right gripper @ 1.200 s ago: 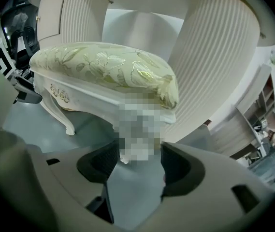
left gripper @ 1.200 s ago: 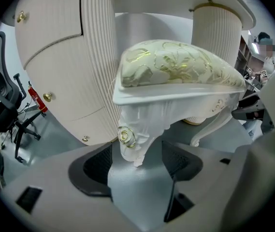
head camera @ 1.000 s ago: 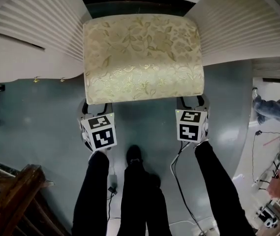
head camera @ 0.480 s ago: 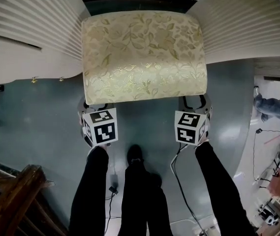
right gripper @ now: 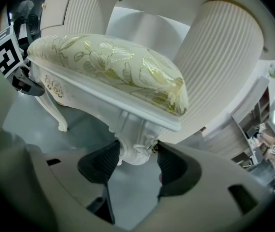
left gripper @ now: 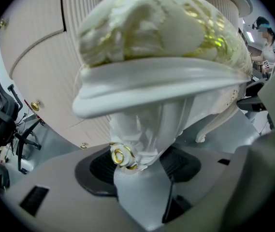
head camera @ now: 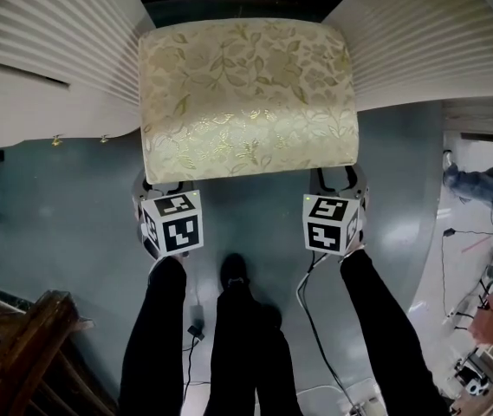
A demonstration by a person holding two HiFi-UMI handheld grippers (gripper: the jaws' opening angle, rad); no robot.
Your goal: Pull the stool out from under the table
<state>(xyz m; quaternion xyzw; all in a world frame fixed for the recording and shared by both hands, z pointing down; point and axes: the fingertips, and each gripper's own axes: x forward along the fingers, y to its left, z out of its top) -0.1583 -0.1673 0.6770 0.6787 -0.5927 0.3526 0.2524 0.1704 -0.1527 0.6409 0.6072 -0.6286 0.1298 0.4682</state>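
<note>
Gold-patterned cushion tops the stool (head camera: 248, 102), which stands between the table's (head camera: 47, 59) fluted pedestals with its front edge past them. The left gripper (head camera: 166, 185) clasps the left leg (left gripper: 142, 129), its jaws having just been closing. The right gripper (head camera: 336, 178) clamps the right leg (right gripper: 135, 146). Open grey floor (head camera: 64, 189) lies in front. From above, the cushion hides the legs.

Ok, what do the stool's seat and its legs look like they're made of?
The seat: padded woven fabric, cream with a shiny gold leaf pattern, domed like upholstery. The legs: likely carved wood painted glossy white with gold accents; moulded resin is possible.
</note>
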